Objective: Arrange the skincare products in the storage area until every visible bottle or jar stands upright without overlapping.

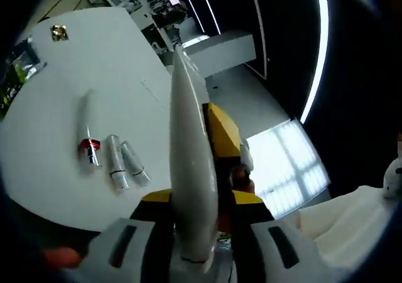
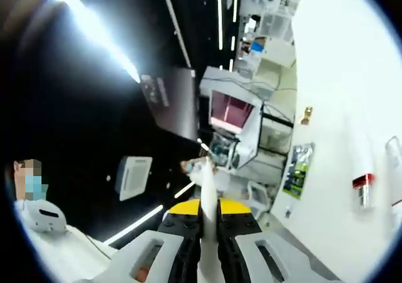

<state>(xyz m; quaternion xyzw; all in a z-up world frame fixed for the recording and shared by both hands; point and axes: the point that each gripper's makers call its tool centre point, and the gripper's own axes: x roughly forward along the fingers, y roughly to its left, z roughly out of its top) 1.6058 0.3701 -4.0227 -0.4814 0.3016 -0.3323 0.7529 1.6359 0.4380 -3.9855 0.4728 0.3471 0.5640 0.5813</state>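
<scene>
My left gripper [image 1: 191, 233] squeezes a long white pointed tube [image 1: 188, 163]. My right gripper [image 2: 209, 223] squeezes the same tube's thin end. Three small tubes [image 1: 116, 160] lie flat on the white table [image 1: 50, 107].

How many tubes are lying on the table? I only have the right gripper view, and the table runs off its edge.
Observer: Three. In the left gripper view a white tube with a red band and two shorter tubes lie flat on the white table. None of them stands upright.
Operator: Are they piled on each other?
Observer: No. The two shorter tubes lie side by side, and the banded one lies apart from them.
Operator: What is the left gripper doing?
Observer: The left gripper has its jaws shut on a long white tube, which tapers away from the camera.
</scene>
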